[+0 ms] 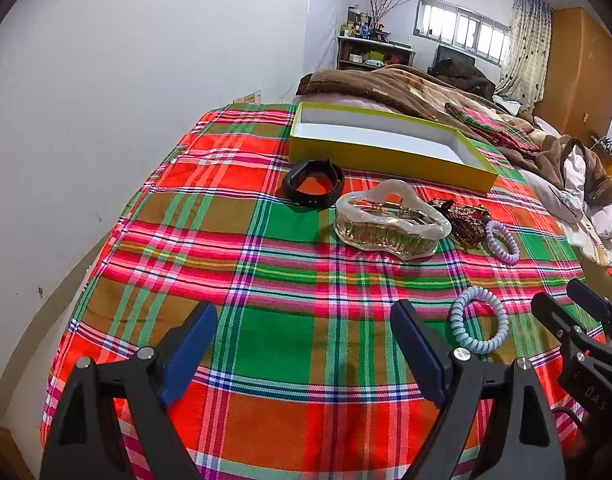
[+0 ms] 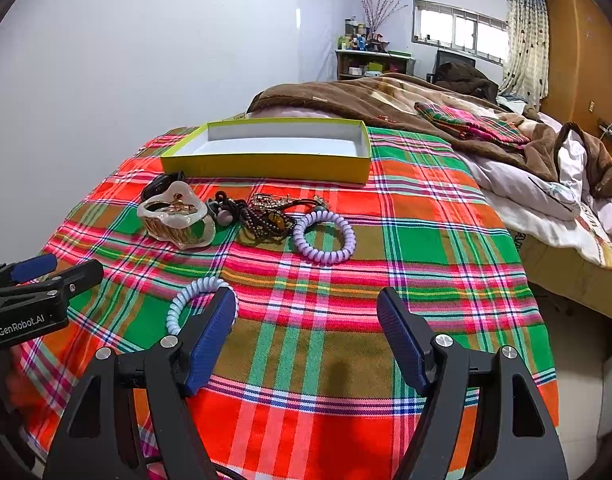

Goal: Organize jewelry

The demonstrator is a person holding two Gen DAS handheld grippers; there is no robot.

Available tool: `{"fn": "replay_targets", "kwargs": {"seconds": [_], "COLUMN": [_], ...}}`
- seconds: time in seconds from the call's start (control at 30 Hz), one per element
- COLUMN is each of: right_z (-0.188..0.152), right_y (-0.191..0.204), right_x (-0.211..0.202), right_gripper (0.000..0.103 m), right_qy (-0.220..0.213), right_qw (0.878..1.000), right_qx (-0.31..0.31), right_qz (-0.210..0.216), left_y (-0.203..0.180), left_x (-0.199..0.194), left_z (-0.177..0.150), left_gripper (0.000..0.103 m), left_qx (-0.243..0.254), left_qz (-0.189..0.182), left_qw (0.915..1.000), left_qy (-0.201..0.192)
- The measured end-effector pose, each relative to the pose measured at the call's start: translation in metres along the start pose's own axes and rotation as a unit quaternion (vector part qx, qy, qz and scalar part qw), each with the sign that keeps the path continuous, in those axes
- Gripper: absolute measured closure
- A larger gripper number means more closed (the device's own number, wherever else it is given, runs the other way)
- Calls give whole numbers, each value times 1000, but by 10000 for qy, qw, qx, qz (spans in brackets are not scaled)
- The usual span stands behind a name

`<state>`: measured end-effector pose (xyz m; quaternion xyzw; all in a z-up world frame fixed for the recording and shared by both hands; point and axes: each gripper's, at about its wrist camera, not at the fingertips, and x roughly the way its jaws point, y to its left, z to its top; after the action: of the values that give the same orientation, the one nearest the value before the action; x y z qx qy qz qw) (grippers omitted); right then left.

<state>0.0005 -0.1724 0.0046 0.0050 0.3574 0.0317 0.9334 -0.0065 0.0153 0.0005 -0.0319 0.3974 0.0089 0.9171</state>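
Broadly, a bed (image 2: 446, 240) under a plaid cloth (image 1: 274, 336) carries everything; a yellow box (image 1: 370, 156) with a bare white inside lies toward the far end; near it sit a black band (image 1: 314, 182), a pearly hair claw (image 1: 390, 220), a dark tangle of beads (image 2: 266, 220), a purple coil tie (image 2: 324, 238) and a blue coil tie (image 1: 480, 320); left gripper (image 1: 304, 348) and right gripper (image 2: 306, 336) hover with fingers spread apart, holding nothing.
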Motion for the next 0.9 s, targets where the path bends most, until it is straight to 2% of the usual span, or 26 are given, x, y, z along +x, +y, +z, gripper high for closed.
{"fn": "replay_targets", "kwargs": {"seconds": [0.9], "right_z": [0], "right_y": [-1], "right_x": [-1], "right_gripper": [30], "right_qy": [-19], "right_qw": [10000], "right_qx": [11], "right_qz": [-5], "left_y": [-1], "left_x": [-3], "left_z": [1], "left_gripper": [13], "left_qx": [27], "left_qz": [48], "left_qw": [10000], "left_qy": [-34]}}
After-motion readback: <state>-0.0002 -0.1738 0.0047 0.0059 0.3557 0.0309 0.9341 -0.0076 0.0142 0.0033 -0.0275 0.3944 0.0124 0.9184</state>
